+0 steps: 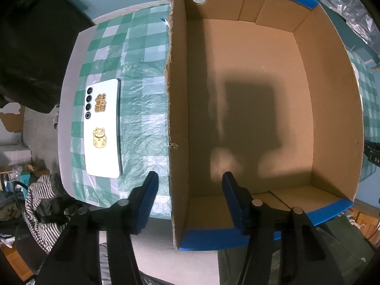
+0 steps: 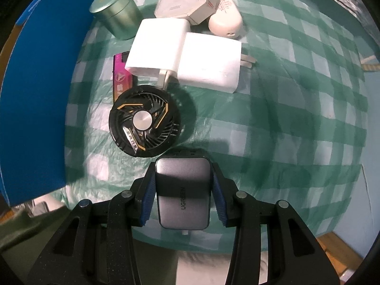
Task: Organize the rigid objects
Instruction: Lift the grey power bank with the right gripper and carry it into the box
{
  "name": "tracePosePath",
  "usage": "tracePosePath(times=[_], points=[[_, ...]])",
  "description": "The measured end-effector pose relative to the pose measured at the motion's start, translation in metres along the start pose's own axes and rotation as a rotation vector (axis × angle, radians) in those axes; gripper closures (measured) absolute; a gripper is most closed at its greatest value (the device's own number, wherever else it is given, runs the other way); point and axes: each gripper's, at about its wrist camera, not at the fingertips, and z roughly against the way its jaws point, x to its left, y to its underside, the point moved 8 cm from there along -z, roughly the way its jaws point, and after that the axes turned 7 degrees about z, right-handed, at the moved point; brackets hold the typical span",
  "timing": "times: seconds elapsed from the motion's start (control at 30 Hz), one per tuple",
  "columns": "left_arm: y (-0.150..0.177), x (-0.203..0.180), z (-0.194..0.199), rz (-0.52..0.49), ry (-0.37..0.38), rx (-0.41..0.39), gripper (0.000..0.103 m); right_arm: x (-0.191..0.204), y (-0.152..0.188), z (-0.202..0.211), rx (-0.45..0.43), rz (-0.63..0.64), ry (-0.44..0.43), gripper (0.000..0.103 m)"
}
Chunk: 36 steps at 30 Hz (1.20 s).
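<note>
Left wrist view: we look straight down w/ the left gripper [image 1: 190, 185] straddling the near-left wall of the cardboard box [image 1: 180, 95], one jaw outside over the table [image 1: 142, 76], one inside. Jaws released, nothing between the pads but the box wall, and no contact we can confirm. Box interior is bare: only a shadow on its floor, so nothing is sorted yet as far as we see. A white phone [image 1: 103, 128] w/ gold stickers lies on the checked cloth at 9 o'clock from the box, apart from it.

Right wrist view: the right gripper [image 2: 182, 197] has its jaws clenched on the grey charger [image 2: 182, 190], blue pads pressing both sides. It sits at 6 o'clock in frame, apparently low over the table; whether it's lifted we can't tell.

Rest of the pile waits on the cloth:
- black fan [image 2: 143, 123] just at 11 o'clock from the charger
- magenta pack [image 2: 122, 76] partly under it
- two white adapters [image 2: 182, 57] overlapping at 12
- green tin [image 2: 116, 16], octagonal box [image 2: 185, 2] and white oval case [image 2: 225, 21] farther up

Our read: first item just picked, approx. all of the job left.
</note>
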Motion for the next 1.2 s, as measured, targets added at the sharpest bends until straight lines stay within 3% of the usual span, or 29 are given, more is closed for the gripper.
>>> tracePosePath(times=[0.2,0.27,0.5,1.2], points=[[0.000,0.001,-0.002,0.007,0.023,0.012,0.064,-0.001,0.000,-0.001,0.001,-0.013,0.000,0.060],[0.001,0.000,-0.004,0.006,0.027,0.017,0.068,-0.007,0.022,0.009,0.009,-0.024,-0.001,0.060],[0.000,0.000,-0.007,0.001,0.034,0.021,0.080,0.000,0.029,0.004,-0.002,-0.009,0.035,0.062],[0.001,0.001,-0.007,-0.034,0.049,0.031,0.094,0.012,0.040,0.043,-0.067,-0.015,-0.013,0.062]])
